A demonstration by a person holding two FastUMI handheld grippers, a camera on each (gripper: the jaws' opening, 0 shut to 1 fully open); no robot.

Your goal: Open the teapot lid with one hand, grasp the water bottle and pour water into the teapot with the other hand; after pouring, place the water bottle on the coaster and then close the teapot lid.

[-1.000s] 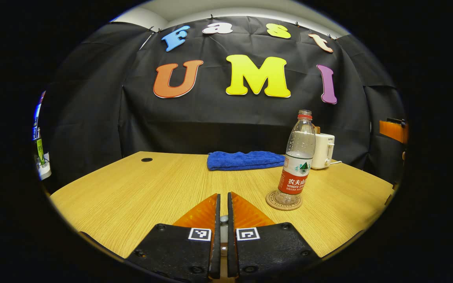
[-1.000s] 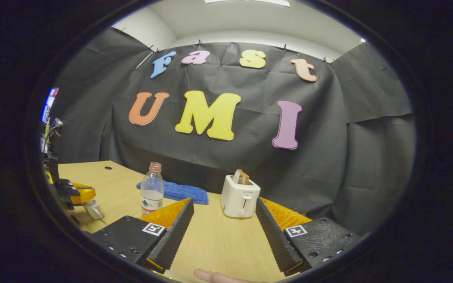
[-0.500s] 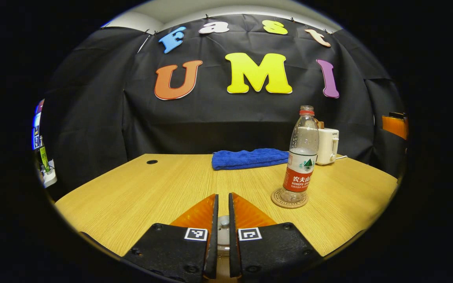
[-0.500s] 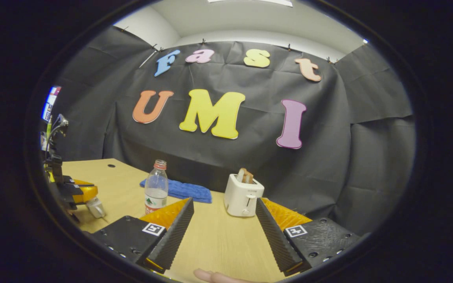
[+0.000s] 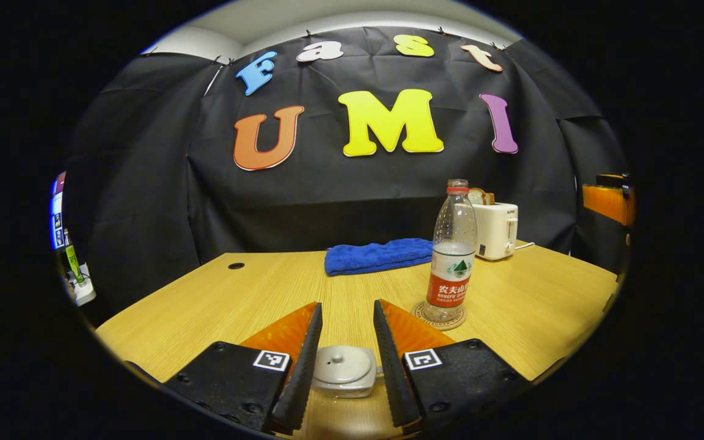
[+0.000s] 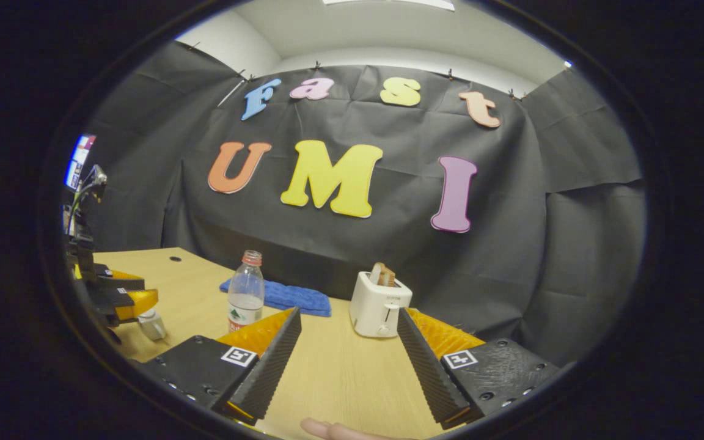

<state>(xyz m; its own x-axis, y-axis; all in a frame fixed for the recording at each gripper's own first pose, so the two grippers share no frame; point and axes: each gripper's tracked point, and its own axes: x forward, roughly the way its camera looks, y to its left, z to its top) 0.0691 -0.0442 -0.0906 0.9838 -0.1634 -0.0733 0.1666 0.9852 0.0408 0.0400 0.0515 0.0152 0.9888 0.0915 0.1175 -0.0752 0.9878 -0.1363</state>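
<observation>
A black-draped booth encloses a wooden table bearing a blue towel and a white toaster with toast in its slots. The water bottle, capless and part filled, stands upright on the round coaster. Half a second ago the left gripper had its fingers pressed nearly together on the lid knob; now they stand apart, and the grey teapot lid sits free between them on the teapot, which lies near the table's front edge. The right gripper hangs wide open and empty toward the toaster, as before. Judged from this, the lid has just been released and, with the bottle set down, the task is essentially complete.
</observation>
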